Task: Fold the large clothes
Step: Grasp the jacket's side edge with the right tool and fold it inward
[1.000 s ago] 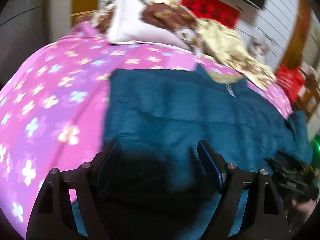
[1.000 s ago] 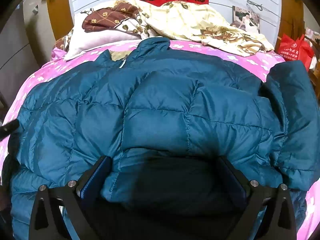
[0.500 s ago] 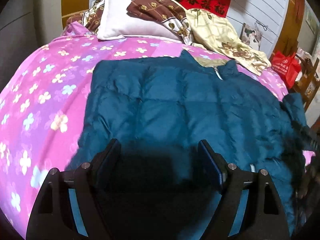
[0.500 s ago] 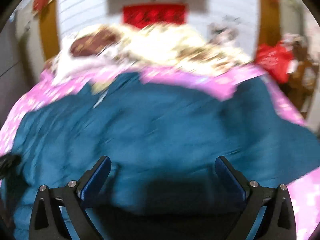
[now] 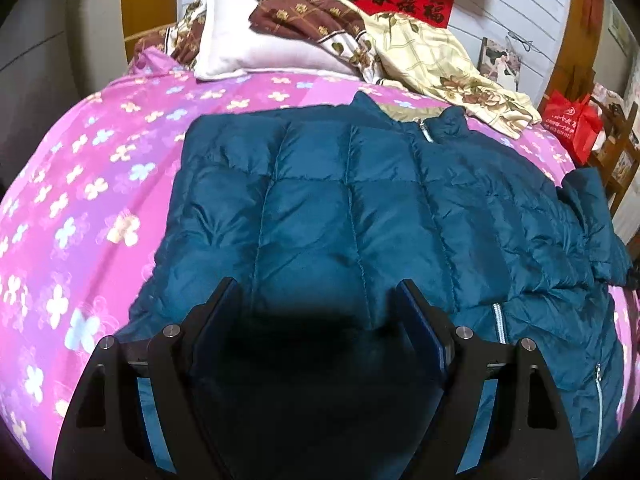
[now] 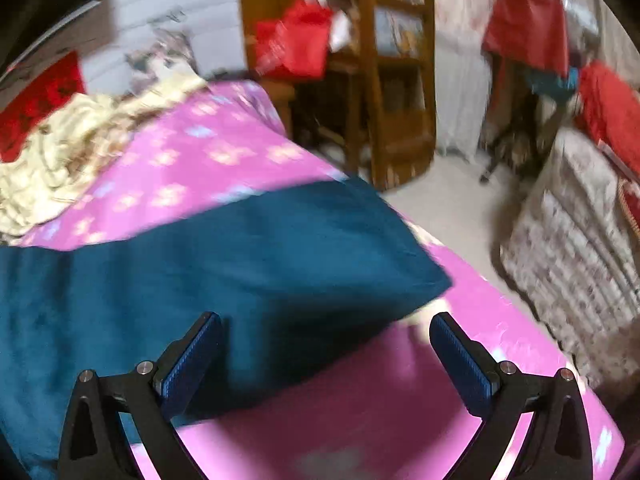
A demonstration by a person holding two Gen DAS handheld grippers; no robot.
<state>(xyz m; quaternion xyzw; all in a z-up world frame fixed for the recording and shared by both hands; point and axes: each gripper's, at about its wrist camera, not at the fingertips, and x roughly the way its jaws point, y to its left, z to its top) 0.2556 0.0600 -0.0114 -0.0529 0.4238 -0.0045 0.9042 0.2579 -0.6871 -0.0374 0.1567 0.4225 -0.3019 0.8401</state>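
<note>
A teal quilted down jacket (image 5: 360,208) lies spread on a pink flowered bed (image 5: 80,200), collar toward the pillows, zipper on its right half. My left gripper (image 5: 318,296) is open and empty, hovering over the jacket's lower left part. In the blurred right wrist view, the jacket's right sleeve (image 6: 280,248) stretches out toward the bed's right edge. My right gripper (image 6: 326,328) is open and empty just above the sleeve's end, over the pink sheet (image 6: 360,400).
Pillows and a cream flowered quilt (image 5: 432,60) are piled at the head of the bed. A wooden shelf (image 6: 384,80) with red bags (image 6: 296,44) stands by the bed's right side. A patterned covered piece of furniture (image 6: 580,240) stands across the floor.
My right gripper has swung right, from over the jacket's body to the sleeve at the bed's right edge. My left gripper has drawn back slightly; its left part now lies flat.
</note>
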